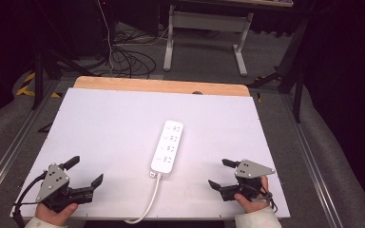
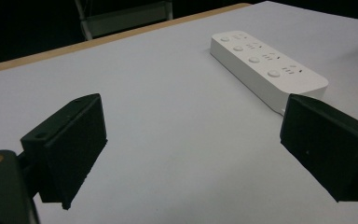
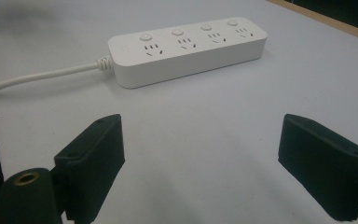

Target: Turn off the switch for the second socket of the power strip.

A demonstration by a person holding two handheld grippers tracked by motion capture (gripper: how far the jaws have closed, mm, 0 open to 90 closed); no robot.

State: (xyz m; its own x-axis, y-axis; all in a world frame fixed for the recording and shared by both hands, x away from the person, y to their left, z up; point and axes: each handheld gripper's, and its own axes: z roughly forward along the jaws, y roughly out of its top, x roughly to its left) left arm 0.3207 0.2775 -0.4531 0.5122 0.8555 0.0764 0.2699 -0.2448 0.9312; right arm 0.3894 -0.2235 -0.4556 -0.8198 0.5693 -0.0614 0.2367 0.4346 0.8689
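A white power strip (image 1: 167, 147) lies flat in the middle of the white surface (image 1: 100, 128). Its white cord (image 1: 148, 202) runs off the near end, toward the person, and drops over the near edge.

The left hand-held gripper (image 1: 86, 169) sits near the left front corner, well apart from the strip. Its jaws are spread wide with nothing between them. The right hand-held gripper (image 1: 218, 173) sits near the right front corner, also well apart from the strip. Its jaws are spread wide too, and they hold nothing.

The power strip looks like hard plastic, so it should be stiff and will not bend or squash. It is probably light, but smooth and a bit slippery. The best place to take hold is likely across its two long sides, near the middle, so it does not tip. The cord is bendy and may drag behind or tug on the strip when it moves. The buttons (image 3: 176, 32) on top could get pushed if a jaw lands on them.

The end of the cord goes off the edge, so its plug is cut off. The far room is dark, with tangled cables (image 1: 123, 59) on the floor and a metal frame (image 1: 204, 28) that is hard to make out. In the left gripper view, the strip's near end is partly behind a jaw.
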